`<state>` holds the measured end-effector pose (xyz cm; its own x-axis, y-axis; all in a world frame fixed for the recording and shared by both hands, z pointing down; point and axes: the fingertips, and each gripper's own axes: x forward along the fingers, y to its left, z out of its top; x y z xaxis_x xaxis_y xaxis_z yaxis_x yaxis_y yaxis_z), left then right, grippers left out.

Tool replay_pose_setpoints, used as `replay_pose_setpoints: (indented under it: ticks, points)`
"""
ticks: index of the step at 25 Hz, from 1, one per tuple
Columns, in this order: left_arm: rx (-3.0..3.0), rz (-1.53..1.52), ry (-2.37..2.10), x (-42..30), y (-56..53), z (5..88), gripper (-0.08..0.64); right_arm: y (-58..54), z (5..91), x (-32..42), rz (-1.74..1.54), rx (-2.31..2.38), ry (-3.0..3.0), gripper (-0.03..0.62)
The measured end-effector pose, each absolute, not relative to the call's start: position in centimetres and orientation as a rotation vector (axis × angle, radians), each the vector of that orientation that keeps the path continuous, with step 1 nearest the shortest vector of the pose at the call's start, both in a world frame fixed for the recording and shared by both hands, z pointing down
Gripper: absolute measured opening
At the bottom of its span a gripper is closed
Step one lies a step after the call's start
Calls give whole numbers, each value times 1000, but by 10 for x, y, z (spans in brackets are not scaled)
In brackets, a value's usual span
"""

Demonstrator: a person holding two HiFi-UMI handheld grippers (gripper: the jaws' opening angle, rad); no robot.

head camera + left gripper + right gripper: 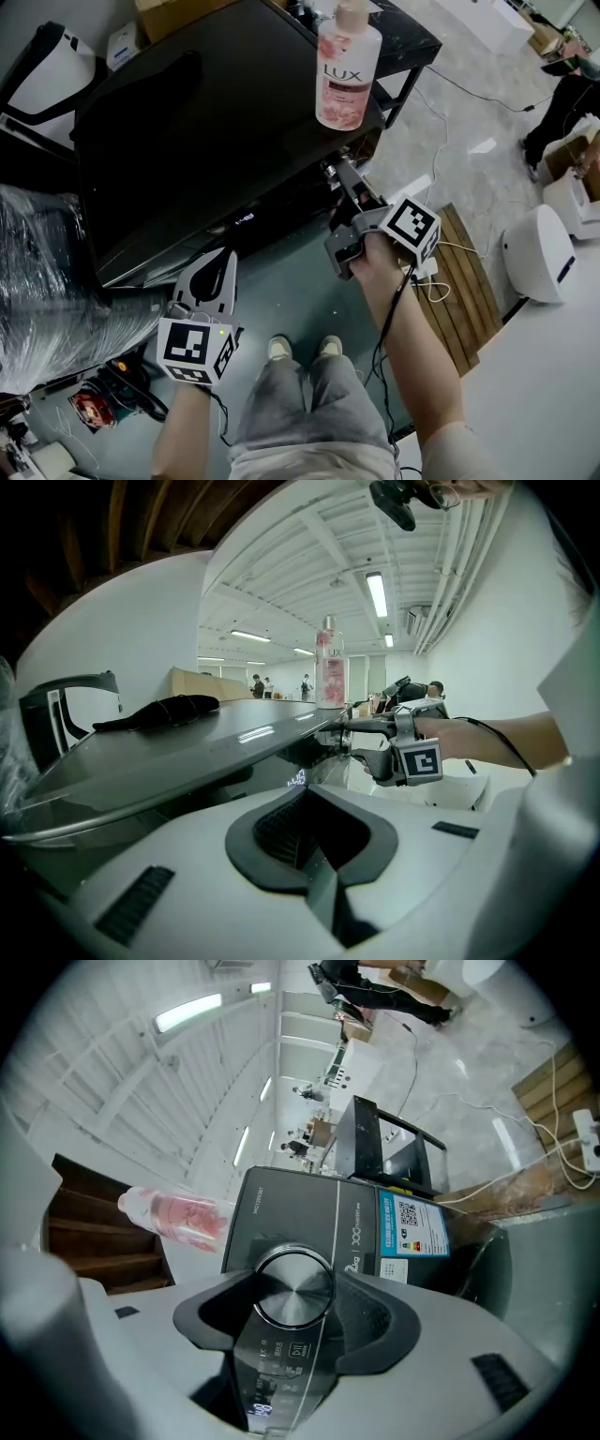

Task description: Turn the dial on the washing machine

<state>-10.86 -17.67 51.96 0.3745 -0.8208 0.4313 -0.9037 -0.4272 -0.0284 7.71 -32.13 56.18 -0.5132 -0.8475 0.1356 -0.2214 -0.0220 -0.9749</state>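
Right claw (339, 173) is up at the front panel of the washer (187, 141), just under its right corner, and it's clamped on the dial (293, 1285). The brushed silver knob sits squarely between the two dark pads (211, 1312), one on each side, and the jaws stand wide around it. The right gripper view shows the whole machine tilted over, with the control strip and its lit icons running down below the dial. A blue label (412, 1227) shows on the front panel beside it.

Left claw (217, 262) hangs low at the machine's front left, well apart from the dial, aimed at the panel. Its jaws are apart and nothing sits between them. Past them glow the digits of the display (296, 780).

On the dark lid, a pink bottle (348, 70) stands upright at the right front corner, above the dial. A black cloth (159, 710) lies further left on the lid.
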Motion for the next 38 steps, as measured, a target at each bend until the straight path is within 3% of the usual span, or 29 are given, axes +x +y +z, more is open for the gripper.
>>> replay_pose_setpoints:
  ticks: [12, 16, 28, 31, 33, 38]
  points:
    - [2439, 610, -1512, -109, -178, 520, 20, -323, 561, 77, -1626, -1079, 1653, 296]
    - [2439, 616, -1502, -109, -177, 521, 20, -318, 553, 78, -1402, -1265, 2007, 328]
    - [2439, 631, -1487, -110, -174, 529, 20, -316, 540, 60, -620, -1637, 2835, 341]
    - [2441, 632, -1486, -112, -174, 529, 20, -318, 541, 63, -627, -1653, 2810, 341]
    - [2442, 634, -1485, -113, -175, 529, 20, -320, 542, 68, -666, -1655, 2755, 286]
    - [2438, 636, -1483, -115, -174, 531, 20, -322, 542, 74, -926, -1531, 2526, 287]
